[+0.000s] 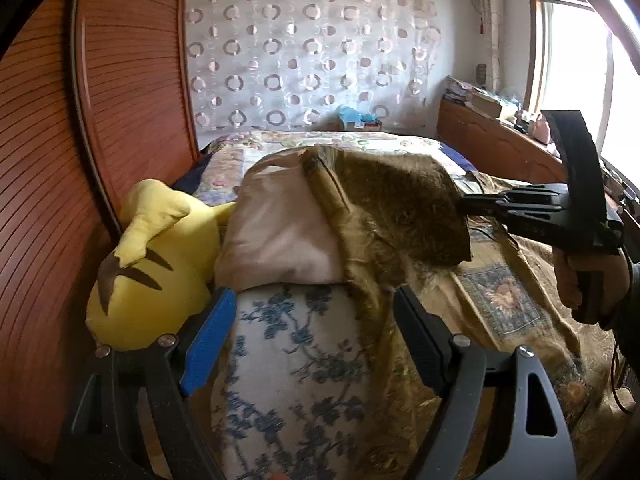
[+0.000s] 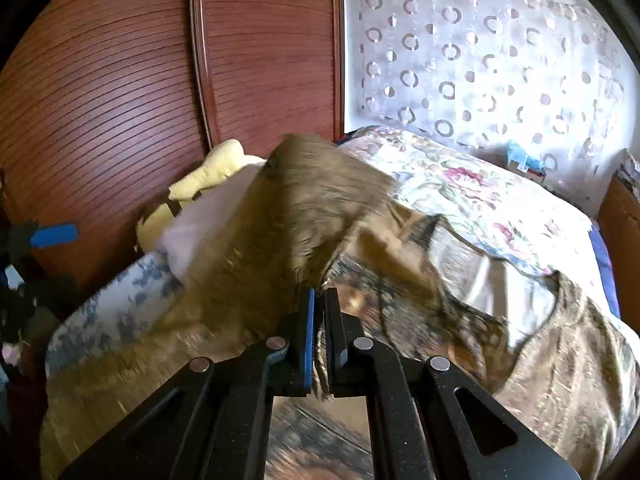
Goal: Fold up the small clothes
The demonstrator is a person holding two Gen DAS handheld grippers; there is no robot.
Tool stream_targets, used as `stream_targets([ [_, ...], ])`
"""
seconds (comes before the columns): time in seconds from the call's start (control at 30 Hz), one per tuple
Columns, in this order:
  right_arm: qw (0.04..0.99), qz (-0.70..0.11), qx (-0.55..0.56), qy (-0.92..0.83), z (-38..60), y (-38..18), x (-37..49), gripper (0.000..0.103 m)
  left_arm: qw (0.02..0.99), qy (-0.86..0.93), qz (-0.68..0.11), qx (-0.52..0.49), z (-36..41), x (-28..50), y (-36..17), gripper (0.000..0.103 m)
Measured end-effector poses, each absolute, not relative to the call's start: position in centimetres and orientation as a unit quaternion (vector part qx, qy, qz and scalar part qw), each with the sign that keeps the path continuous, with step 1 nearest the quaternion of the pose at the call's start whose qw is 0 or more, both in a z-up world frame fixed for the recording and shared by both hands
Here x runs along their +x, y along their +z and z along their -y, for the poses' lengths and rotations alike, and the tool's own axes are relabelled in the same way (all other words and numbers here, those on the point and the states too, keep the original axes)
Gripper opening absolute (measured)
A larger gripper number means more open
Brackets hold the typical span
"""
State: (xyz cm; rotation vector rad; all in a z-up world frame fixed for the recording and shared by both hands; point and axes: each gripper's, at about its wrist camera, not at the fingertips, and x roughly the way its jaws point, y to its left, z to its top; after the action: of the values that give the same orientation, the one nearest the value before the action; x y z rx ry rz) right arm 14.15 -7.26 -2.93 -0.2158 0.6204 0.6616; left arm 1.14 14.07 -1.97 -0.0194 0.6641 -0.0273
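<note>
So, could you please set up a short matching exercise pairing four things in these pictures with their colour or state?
Column one:
1. left gripper
2. right gripper
3. plush toy
4. wardrobe door

Column two:
a. yellow with dark stripes
b. reddish-brown, ribbed wood
c. shut on the olive-brown cloth
d. jaws wide open, nothing between the pads

Pairs: 1-d, 2-c, 3-a, 4-b

Bed (image 1: 400,144) under quilt (image 2: 460,184), pillows (image 1: 276,232).
</note>
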Motion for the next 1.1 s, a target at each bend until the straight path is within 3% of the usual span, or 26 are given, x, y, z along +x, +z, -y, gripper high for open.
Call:
stream_targets([
  [0.23,0.899,-0.302,-0.102,0.302,10.7,-2.8,14.5,0.01,0.942,-0.036,-0.335,-0.004,-12.1,2.9,-2.1,0.081],
  [0.43,0.892,-0.337,-0.094,0.288,14.2,-3.1,14.4,0.041,0.935,-0.061,-0.351,0.004,-9.8,4.3,-3.0,0.081],
  [0.47,0.886,-0.35,-0.092,0.288,14.9,-3.5,14.7,0.042,0.933,-0.064,-0.353,0.005,-9.5,4.5,-3.2,0.081],
  [0.73,0.883,-0.394,-0.096,0.238,20.6,-5.7,14.2,0.042,0.916,-0.085,-0.391,0.026,-6.4,7.0,-5.1,0.081],
  [1.1,0.901,-0.373,-0.08,0.207,25.8,-3.4,9.8,0.042,0.899,-0.097,-0.424,0.045,-3.9,9.4,-6.3,0.081],
])
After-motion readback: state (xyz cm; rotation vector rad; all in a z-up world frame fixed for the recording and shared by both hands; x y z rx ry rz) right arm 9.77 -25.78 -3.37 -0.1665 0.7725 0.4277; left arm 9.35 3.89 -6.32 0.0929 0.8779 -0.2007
